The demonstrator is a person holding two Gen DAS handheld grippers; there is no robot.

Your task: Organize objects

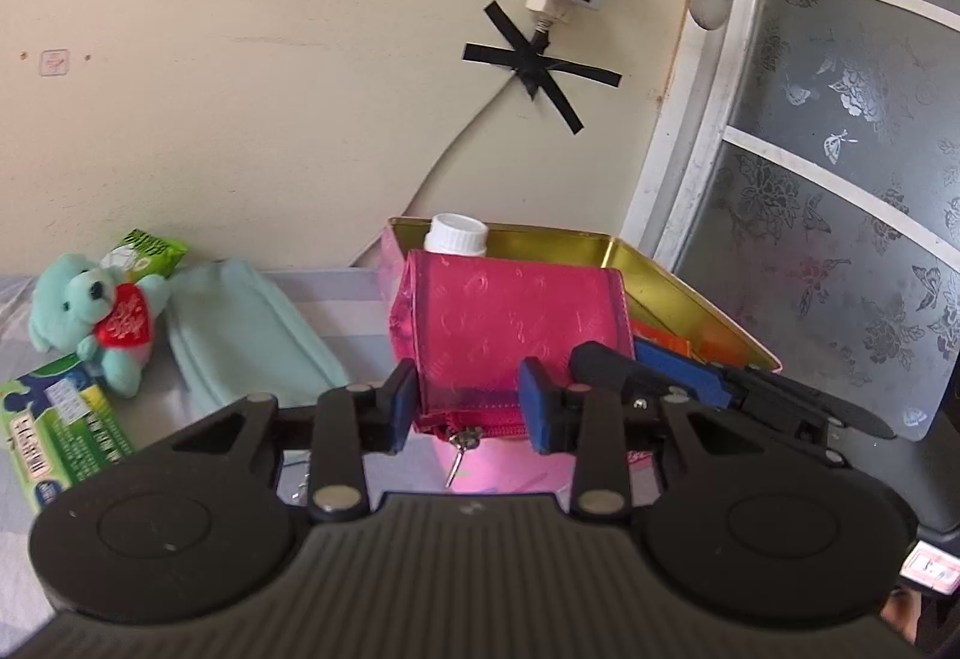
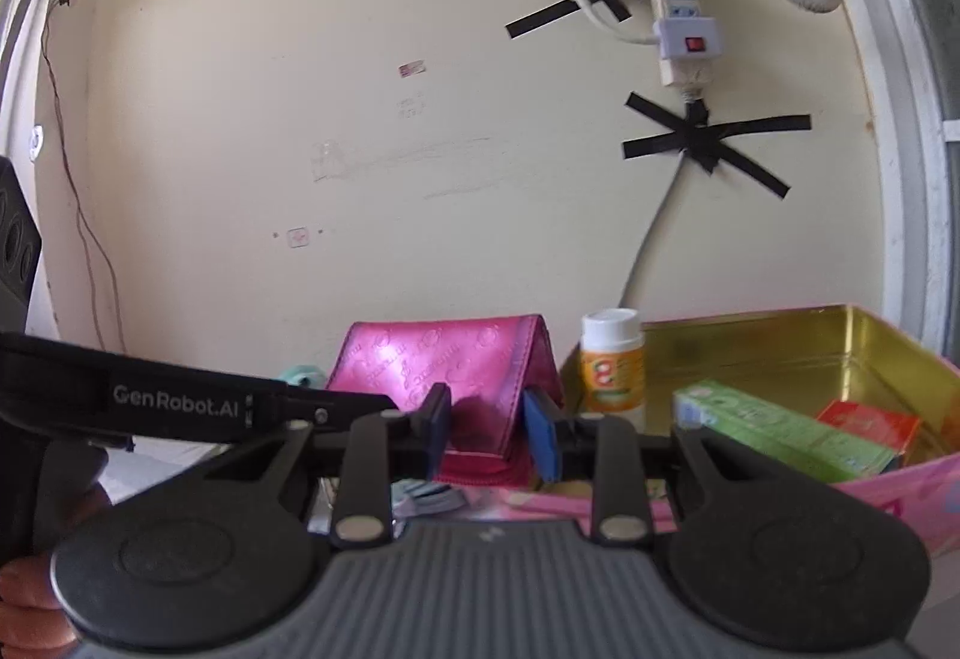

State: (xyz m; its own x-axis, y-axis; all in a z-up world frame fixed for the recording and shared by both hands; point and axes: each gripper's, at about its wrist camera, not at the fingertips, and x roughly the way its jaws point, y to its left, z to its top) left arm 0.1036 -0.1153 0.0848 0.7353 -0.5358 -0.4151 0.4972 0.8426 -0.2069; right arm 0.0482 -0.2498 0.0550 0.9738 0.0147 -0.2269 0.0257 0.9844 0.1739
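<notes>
The left gripper is clamped on the zip edge of a pink wallet, its 2 blue pads pressed against the lower corners while a small zip pull dangles beneath. The right gripper is clenched on the same wallet from the other side, at its folded edge. The wallet is thus held off the surface by both tools at once, its long axis running roughly across the left wrist view, with the fold uppermost. Directly behind it, an open tin with a gold lining is seen; a white-capped bottle, a green box and a red packet already lie inside. The tin is judged to be the destination: it lies beyond and to the right of the wallet, nearer the right gripper. A teal bear is left well apart on the left.
</notes>
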